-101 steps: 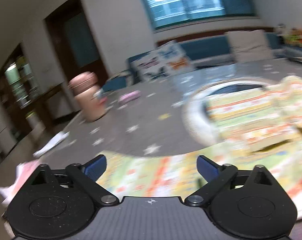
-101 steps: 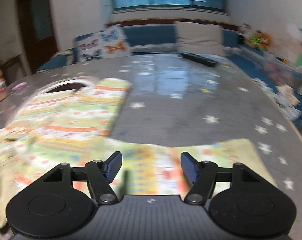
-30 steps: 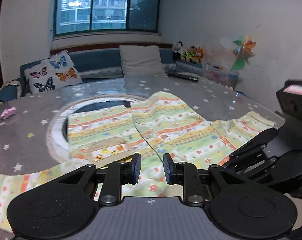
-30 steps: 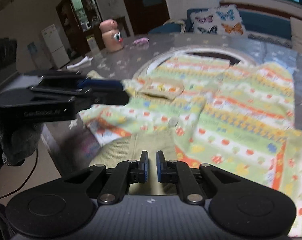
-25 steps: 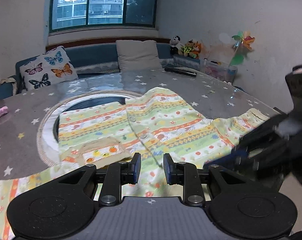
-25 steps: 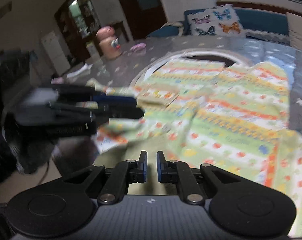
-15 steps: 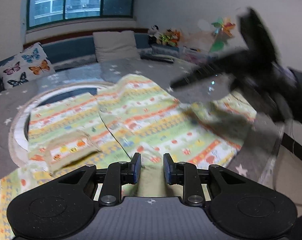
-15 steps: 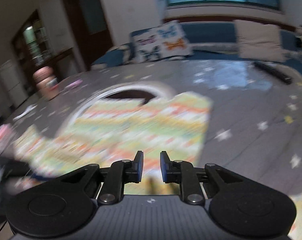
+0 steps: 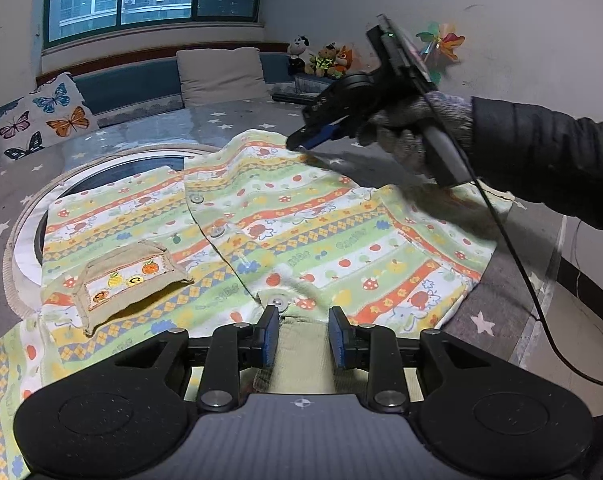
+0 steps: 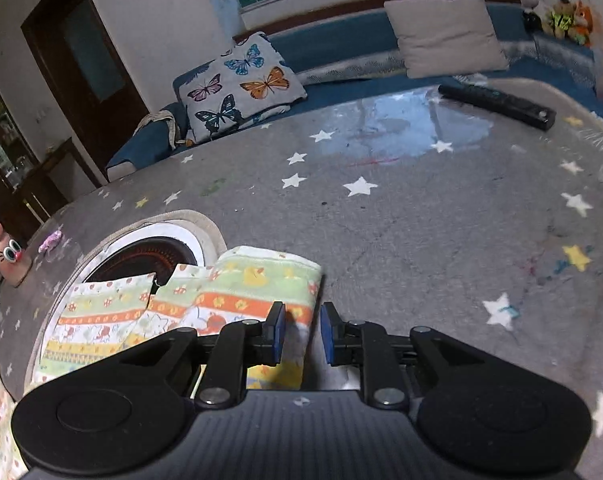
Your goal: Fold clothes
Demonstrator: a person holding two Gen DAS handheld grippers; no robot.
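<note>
Garment: a striped, printed baby shirt point(image 9: 301, 216) lies spread flat on the table point(image 9: 237, 120), front up, snaps point(image 9: 197, 199) down the middle; its far left part covers a round opening point(image 9: 113, 168) in the table top.
Pocket: a beige patch with fruit print point(image 9: 129, 276) sits on the shirt's near left part.
Left gripper point(image 9: 300, 338): low over the shirt's near edge, at the beige collar band; jaws have just eased apart a little and stand slightly open, the band lying in the gap, pads not pressing on it.
Right gripper point(image 9: 301, 142): in the left view it is held in a gloved hand point(image 9: 413, 132), above the shirt's far right corner, tips apart from the cloth.
Right gripper, own view point(image 10: 300, 330): jaws have just been parting and stand narrowly open; the shirt's far right edge point(image 10: 261, 280) lies below the left finger, nothing pinched.
Sleeve: a dark sleeve point(image 9: 541, 160) enters from the right, over the shirt's right sleeve.
Cable: a black lead point(image 9: 517, 256) hangs from the right gripper across the table's right edge.
Table, far side: a black remote point(image 10: 497, 106) lies well apart from the shirt.
Table, far left: a pink figure with eyes point(image 10: 3, 252) stands near the rim.
Background: butterfly cushion point(image 10: 241, 84) and plain cushion point(image 10: 445, 36) on a blue bench under the window.
</note>
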